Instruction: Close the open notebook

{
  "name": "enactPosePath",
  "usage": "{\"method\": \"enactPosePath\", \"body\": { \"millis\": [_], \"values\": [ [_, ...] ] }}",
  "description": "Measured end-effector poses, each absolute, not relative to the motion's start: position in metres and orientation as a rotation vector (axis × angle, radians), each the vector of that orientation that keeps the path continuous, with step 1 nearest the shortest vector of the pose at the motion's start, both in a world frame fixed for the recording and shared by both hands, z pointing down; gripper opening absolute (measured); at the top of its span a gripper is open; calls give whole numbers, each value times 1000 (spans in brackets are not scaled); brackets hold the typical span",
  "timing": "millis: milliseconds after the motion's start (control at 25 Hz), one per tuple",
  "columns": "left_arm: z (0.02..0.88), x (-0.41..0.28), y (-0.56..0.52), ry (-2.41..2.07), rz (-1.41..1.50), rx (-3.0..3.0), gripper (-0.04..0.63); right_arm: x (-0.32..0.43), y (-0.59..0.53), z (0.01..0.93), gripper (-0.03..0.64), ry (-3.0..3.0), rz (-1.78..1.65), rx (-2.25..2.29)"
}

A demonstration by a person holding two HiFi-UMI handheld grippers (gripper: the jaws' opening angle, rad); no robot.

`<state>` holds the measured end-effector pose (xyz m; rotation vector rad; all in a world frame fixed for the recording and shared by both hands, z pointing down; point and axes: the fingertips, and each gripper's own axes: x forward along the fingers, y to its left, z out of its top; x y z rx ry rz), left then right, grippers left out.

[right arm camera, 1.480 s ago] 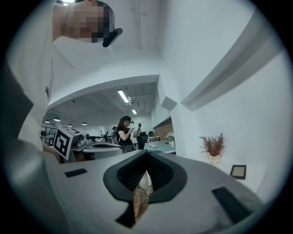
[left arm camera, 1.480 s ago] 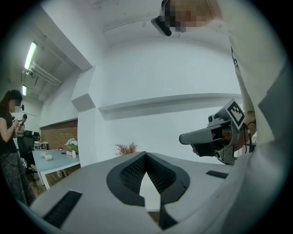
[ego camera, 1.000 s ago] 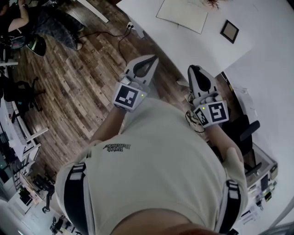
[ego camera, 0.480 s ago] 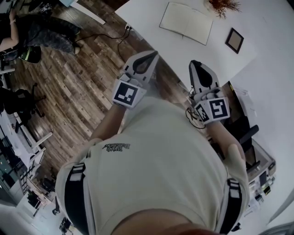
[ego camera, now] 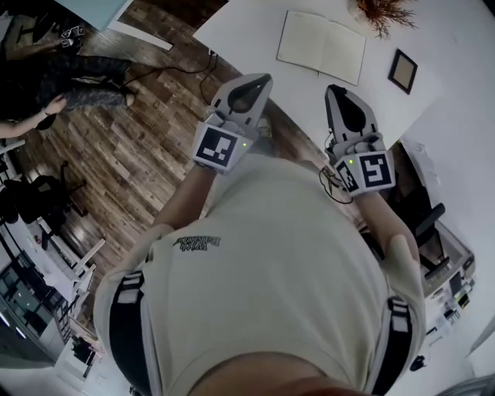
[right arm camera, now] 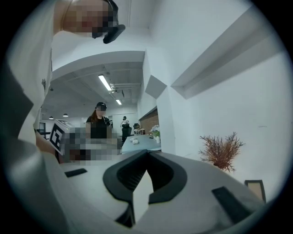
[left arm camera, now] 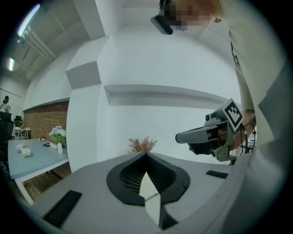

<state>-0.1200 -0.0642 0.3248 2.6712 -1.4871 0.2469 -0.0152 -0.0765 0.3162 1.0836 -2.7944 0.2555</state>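
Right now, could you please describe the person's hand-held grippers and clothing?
Left hand-held gripper and right hand-held gripper: pale grey tapered shells, black teardrop recesses, white cubes with black square markers. Cables by the right one. Beige short-sleeved T-shirt, black straps.

Table [ego camera: 251, 35] bare nr notebook [ego camera: 321, 46]; plant [ego camera: 379, 11], frame [ego camera: 403, 71] beside it.

Ahead of the tongs, the open notebook [ego camera: 322, 46] shows cream pages on a white bench [ego camera: 247, 31]. Beyond the right tongs [ego camera: 334, 91] are a black picture frame [ego camera: 403, 71] and a rust-brown dried plant [ego camera: 380, 13]. These and the left tongs [ego camera: 261, 80] are pale grey with black insets and black-and-white square markers. Left of them, the floor [ego camera: 131, 131] is brown wooden planks.
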Motion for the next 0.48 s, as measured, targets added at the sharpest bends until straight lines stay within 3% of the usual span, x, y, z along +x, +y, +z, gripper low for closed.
{"method": "enactPosePath", "body": {
  "millis": [480],
  "values": [
    [319,-146,-94,-1479,213,2698,12,-41,-108,303,0,-2794,246,1137]
  ]
}}
